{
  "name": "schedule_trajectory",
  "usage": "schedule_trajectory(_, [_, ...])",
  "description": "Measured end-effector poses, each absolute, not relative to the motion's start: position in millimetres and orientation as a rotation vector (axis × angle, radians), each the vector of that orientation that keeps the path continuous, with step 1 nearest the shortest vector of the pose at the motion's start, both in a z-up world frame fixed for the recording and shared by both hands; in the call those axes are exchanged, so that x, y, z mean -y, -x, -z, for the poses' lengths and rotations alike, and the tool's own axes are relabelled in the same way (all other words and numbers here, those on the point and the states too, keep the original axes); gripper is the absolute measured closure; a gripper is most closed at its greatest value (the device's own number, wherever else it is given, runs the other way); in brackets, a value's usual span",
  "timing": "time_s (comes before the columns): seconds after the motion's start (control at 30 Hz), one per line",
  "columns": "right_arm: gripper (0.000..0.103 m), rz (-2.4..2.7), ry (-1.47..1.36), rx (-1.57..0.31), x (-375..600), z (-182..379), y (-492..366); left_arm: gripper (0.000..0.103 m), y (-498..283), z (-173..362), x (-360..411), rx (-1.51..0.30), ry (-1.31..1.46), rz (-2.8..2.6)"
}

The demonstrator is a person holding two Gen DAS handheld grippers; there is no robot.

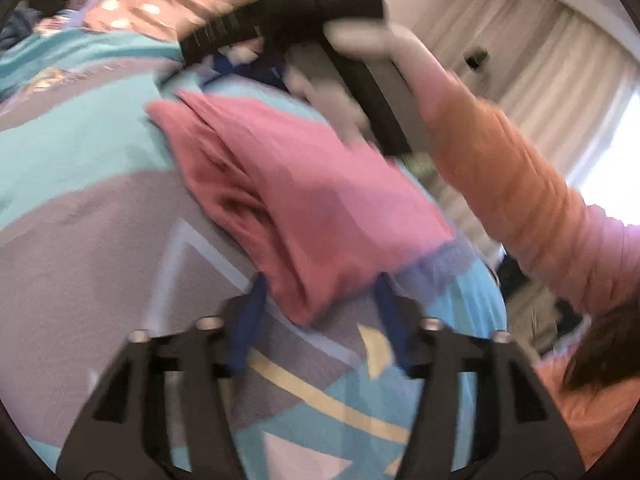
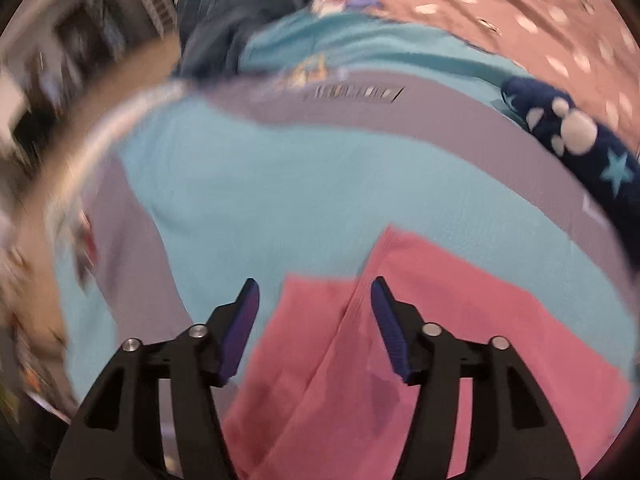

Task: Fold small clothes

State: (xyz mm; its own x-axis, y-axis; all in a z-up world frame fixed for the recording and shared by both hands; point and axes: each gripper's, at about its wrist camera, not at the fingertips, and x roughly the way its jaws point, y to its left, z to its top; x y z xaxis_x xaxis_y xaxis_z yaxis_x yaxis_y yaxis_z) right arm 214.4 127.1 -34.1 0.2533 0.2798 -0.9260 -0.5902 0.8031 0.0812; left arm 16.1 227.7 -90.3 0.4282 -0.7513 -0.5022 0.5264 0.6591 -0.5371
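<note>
Both tongs stand wide open, gripping nothing. The left gripper (image 1: 320, 312) has its blue pads either side of the near edge of the pink garment (image 1: 296, 196), which lies folded on the patterned blanket (image 1: 80, 140). The right gripper (image 2: 314, 320) hovers over the same garment (image 2: 420, 320). A navy cloth (image 2: 576, 140) lies well apart.

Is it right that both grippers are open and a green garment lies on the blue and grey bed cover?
Not quite: the garment is pink, not green, as the right wrist view shows. The rest stands: the left gripper and the right gripper are both open, and the garment lies on the blue and grey bed cover.
</note>
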Motion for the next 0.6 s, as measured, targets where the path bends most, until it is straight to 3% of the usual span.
schedule_trajectory(0.17, [0.043, -0.511, 0.378, -1.222, -149.3, 58.3, -212.8, 0.044, -64.3, 104.9, -244.0, -0.845, 0.514, 0.727])
schedule_trajectory(0.2, [0.051, -0.455, 0.390, -1.195, -149.9, 59.7, -215.3, 0.046, -74.7, 107.4, -242.0, -0.865, 0.535, 0.725])
schedule_trajectory(0.23, [0.085, -0.407, 0.389, -1.171, -148.0, 59.3, -219.0, 0.047, -81.5, 107.1, -239.9, -0.872, 0.540, 0.731])
schedule_trajectory(0.27, [0.095, -0.400, 0.364, -1.165, -146.2, 57.2, -222.0, 0.051, -85.3, 106.9, -237.4, -0.877, 0.538, 0.736])
schedule_trajectory(0.37, [0.099, -0.448, 0.254, -1.151, -135.1, 53.5, -233.0, 0.083, -87.4, 113.0, -225.2, -0.918, 0.473, 0.722])
schedule_trajectory(0.6, [0.098, -0.596, -0.026, -1.105, -118.9, 42.5, -242.3, 0.092, -66.7, 118.0, -239.1, -0.875, 0.514, 0.695])
